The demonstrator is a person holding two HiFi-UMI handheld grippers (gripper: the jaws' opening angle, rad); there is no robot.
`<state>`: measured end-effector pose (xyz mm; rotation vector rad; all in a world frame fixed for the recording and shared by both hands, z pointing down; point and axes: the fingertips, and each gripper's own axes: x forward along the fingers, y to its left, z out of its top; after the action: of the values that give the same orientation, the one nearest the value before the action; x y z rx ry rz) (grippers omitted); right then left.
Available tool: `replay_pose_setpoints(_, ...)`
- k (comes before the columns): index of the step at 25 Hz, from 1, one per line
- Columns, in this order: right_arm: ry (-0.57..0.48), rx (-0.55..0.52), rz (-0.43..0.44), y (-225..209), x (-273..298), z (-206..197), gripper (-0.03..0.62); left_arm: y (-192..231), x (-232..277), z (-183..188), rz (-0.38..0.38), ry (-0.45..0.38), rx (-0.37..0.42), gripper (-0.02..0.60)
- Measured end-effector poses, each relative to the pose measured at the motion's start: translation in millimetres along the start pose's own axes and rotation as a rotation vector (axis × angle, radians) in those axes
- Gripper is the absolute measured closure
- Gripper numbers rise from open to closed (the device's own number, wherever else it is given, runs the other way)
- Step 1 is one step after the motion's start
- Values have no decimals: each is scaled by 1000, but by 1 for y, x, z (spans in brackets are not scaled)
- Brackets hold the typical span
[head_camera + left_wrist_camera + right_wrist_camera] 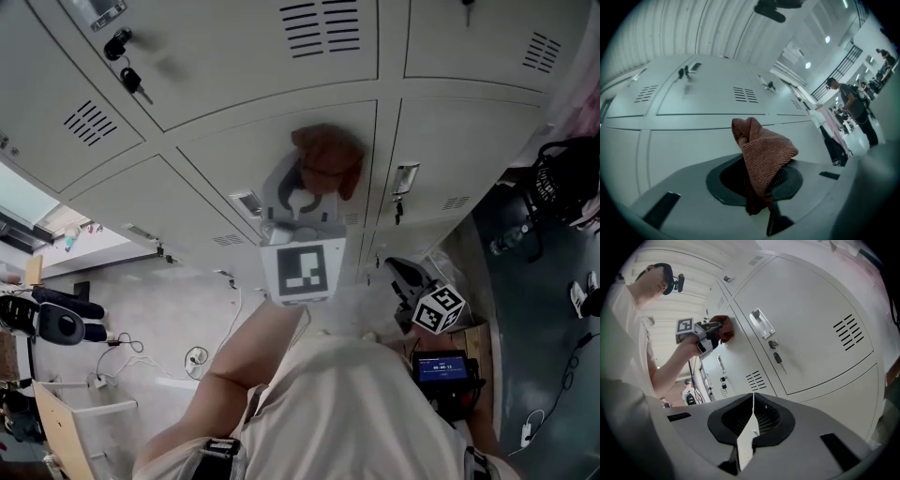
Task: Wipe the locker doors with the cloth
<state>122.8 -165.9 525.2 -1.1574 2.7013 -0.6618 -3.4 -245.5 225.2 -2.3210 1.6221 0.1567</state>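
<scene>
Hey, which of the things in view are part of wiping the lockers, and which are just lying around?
Job:
cloth
left gripper, shut on the cloth
locker doors

Lying about:
keys in a lock
black bag
floor cables
right gripper, shut and empty

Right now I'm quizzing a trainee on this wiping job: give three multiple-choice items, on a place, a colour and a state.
1. Where is the cloth? A) on the floor B) in the left tongs at a locker door C) hanging from a key
2. Its colour? A) blue B) white C) reddish-brown
3. The right tongs are: A) shut, empty B) wide open C) gripping a key
Answers: B, the left tongs hold it at the door; C, its knit shows that; A, jaws meet, nothing between.
</scene>
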Motion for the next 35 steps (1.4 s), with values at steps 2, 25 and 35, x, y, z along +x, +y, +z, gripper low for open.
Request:
replay_pose_setpoints(2,6,0,10,0,4,-1,576,42,-17,0,87,23,-1,509)
replay_pose_setpoints(25,0,3,63,17,18,-8,576,48,-4,41,207,-1,202,511)
replay_pose_setpoints(35,-1,-8,56,8,-9,16,576,-59,39,87,78,-224,401,511)
